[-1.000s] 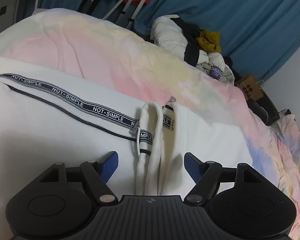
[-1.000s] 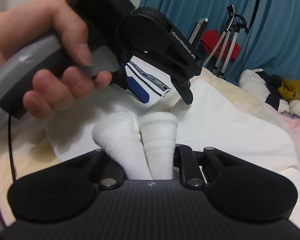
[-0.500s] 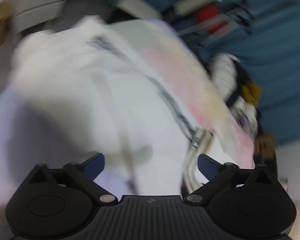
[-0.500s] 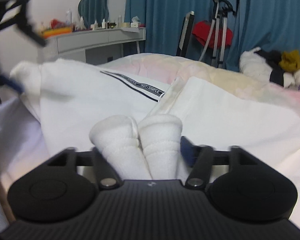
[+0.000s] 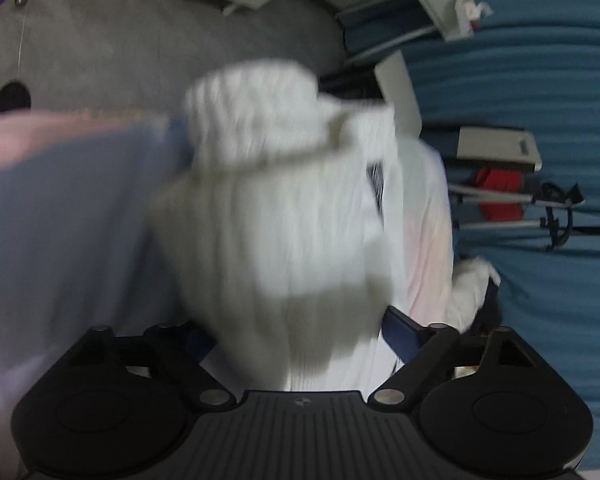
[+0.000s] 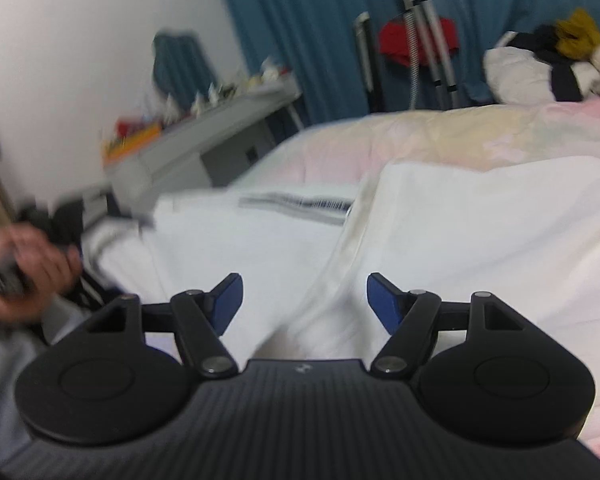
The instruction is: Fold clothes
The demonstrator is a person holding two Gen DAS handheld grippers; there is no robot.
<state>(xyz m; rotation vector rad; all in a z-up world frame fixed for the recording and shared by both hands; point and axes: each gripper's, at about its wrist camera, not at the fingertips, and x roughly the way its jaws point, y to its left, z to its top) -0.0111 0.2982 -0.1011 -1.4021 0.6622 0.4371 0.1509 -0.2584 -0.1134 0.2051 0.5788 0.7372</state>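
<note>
Change since earlier: right gripper [image 6: 304, 300] has let go of the rolled white fabric it clamped; left gripper [image 5: 296, 336] has swung from the striped trim to a bunched fold.
Right fingers: blue pads [image 6: 382, 300] spread wide, nothing between them, held over the white garment [image 6: 440, 240].
Left fingers: set apart with the white fabric bundle [image 5: 276, 216] filling the gap; the cloth hides the left pad, so whether they pinch it cannot be told.
Garment location: spread on the pastel bedcover [image 6: 480, 136], striped trim [image 6: 296, 204] showing mid-frame.
Hard to make out: left view is heavily motion-blurred; the bundle's edges smear.
Left hand [image 6: 28, 268]: blurred at the frame edge in the right view, wrapped round a dark handle.
Background: blue curtain [image 6: 300, 20], clothes pile [image 6: 548, 64].
</note>
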